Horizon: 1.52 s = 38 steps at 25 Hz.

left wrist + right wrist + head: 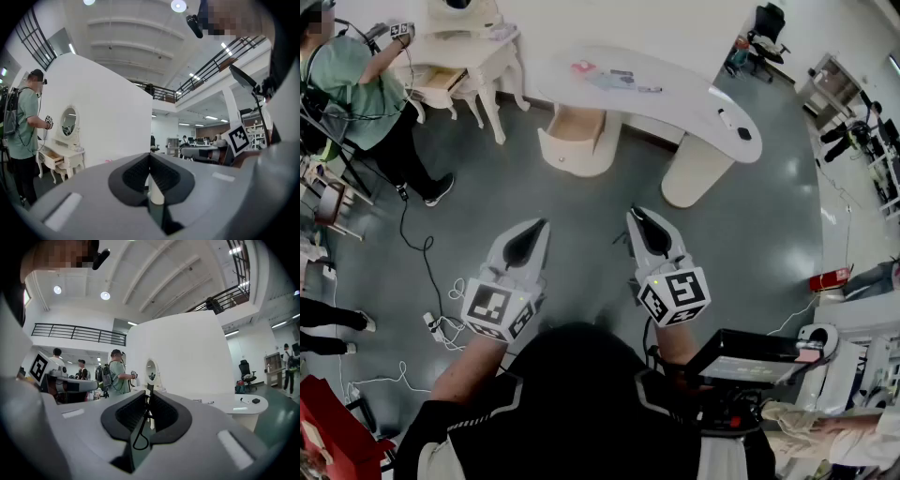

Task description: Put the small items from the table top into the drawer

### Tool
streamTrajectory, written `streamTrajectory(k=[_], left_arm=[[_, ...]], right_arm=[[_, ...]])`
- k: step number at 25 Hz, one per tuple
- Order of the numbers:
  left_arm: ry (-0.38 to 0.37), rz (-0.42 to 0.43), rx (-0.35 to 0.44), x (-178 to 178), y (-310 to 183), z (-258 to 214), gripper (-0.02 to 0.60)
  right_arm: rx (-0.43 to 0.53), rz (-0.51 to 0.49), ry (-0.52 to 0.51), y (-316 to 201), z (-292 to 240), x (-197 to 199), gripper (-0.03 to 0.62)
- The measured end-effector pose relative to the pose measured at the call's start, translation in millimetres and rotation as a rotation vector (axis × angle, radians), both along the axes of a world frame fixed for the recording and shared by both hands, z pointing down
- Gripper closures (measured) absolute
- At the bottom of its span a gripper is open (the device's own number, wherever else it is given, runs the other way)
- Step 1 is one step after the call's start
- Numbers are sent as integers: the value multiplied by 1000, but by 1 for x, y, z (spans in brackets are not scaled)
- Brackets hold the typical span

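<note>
Judged the task not yet started. Found every small item lying on the white table (675,103): a pink item (583,67) and some flat dark pieces (622,73) toward the far left end, a thin pen (649,90) just beside them, then a white marker (727,120) and a black block (743,133) near the right end. Saw the drawer (577,127) pulled open under the table's left part, facing the camera, with a pale wooden floor and nothing visible inside (too far off to be sure of the corners). Left to do, then: all of it, picking up each item and dropping it in.

Held the left gripper (542,225) and the right gripper (636,214) side by side out in front, well apart from the table, over bare grey floor. Checked each gripper view: tips pressed together on both, pinching nothing (the dark loop seen through the right one's gap looked like a cable beyond the jaws).

Read the table's long axis as running from upper left to lower right in the head view. Took the white marker to lie roughly along that same line, the pen more nearly left to right. Could not tell cap end from tail at this range. Noted another person (356,80) at a dressing table (487,56) far left, apart from the job.
</note>
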<state>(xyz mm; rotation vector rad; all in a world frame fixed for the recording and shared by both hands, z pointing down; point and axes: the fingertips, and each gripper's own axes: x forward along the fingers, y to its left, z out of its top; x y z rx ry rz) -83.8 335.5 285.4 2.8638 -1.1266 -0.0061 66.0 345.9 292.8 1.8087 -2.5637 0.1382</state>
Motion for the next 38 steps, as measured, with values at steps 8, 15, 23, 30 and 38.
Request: streamTrajectory(k=[8, 15, 23, 30, 38], left_arm=[[24, -46, -11, -12, -11, 0, 581], [38, -26, -9, -15, -12, 0, 581], [49, 9, -18, -28, -16, 5, 581], [57, 43, -24, -58, -26, 9, 581], [58, 85, -30, -77, -33, 18, 581]], right_arm=[[11, 3, -4, -6, -4, -9, 556], [8, 11, -20, -7, -6, -16, 556], [11, 33, -33, -12, -9, -31, 554], [7, 46, -22, -21, -7, -63, 554], [-1, 50, -5, -26, -2, -86, 554]])
